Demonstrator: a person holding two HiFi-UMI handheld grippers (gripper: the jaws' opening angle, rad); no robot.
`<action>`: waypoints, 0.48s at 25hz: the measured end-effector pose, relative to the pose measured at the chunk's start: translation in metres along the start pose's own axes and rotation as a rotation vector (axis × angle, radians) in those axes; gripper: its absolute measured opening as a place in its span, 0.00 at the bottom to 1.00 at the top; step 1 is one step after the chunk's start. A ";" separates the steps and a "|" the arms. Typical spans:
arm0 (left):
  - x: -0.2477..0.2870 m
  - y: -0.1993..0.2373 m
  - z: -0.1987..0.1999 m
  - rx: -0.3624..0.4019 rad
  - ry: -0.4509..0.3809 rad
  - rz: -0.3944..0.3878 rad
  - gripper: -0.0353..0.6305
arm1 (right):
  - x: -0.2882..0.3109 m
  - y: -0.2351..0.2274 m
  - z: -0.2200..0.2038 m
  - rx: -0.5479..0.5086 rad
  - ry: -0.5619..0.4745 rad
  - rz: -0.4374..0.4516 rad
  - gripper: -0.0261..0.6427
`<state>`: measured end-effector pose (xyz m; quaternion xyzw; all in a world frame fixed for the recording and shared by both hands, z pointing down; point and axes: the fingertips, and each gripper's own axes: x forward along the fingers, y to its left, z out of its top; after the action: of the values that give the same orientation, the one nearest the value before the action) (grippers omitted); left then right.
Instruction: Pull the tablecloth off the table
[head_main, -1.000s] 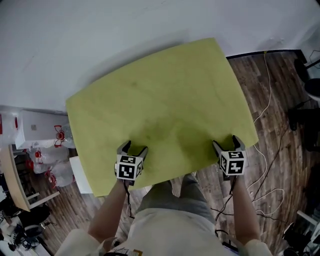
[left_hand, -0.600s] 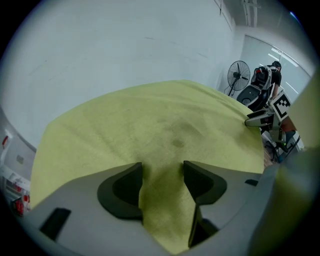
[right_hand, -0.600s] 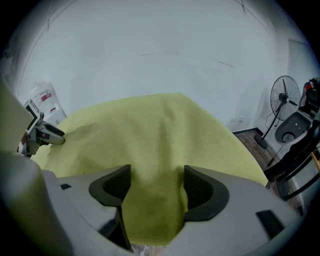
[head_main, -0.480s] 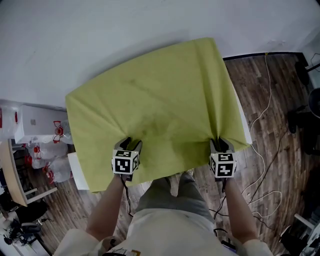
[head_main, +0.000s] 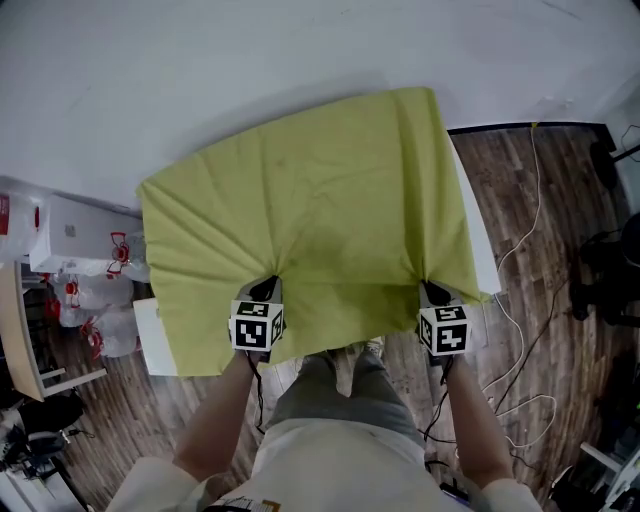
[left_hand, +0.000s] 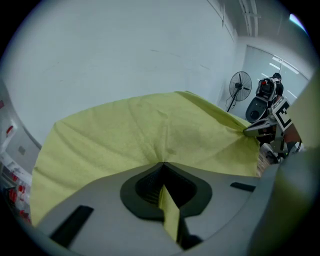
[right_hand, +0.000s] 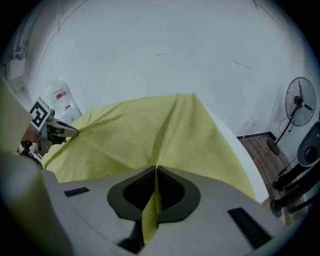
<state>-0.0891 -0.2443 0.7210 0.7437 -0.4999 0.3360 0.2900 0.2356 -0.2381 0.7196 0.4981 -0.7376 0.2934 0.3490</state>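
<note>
left gripper: jaws just closed, pinching yellow-green fabric tablecloth near edge | right gripper: just closed, pinching same edge

Yellow-green tablecloth creased, bunched on table.

The tablecloth hides most of the table.

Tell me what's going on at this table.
A person at the table is working tongs in each hand. The left tongs and right tongs have just closed on the near edge of the yellow-green tablecloth, each pinching a fold. Creases fan from both grips; the cloth covers most of the table.
</note>
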 end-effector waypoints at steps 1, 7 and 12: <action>-0.008 0.002 0.004 -0.019 -0.024 -0.003 0.08 | -0.007 0.003 0.007 0.010 -0.020 0.005 0.09; -0.062 0.012 0.032 -0.181 -0.131 -0.013 0.08 | -0.062 0.027 0.049 0.064 -0.145 0.072 0.09; -0.109 0.003 0.066 -0.143 -0.240 -0.025 0.08 | -0.109 0.037 0.090 0.071 -0.271 0.095 0.09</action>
<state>-0.1083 -0.2364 0.5951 0.7622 -0.5443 0.2044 0.2846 0.2095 -0.2388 0.5759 0.5097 -0.7899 0.2654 0.2143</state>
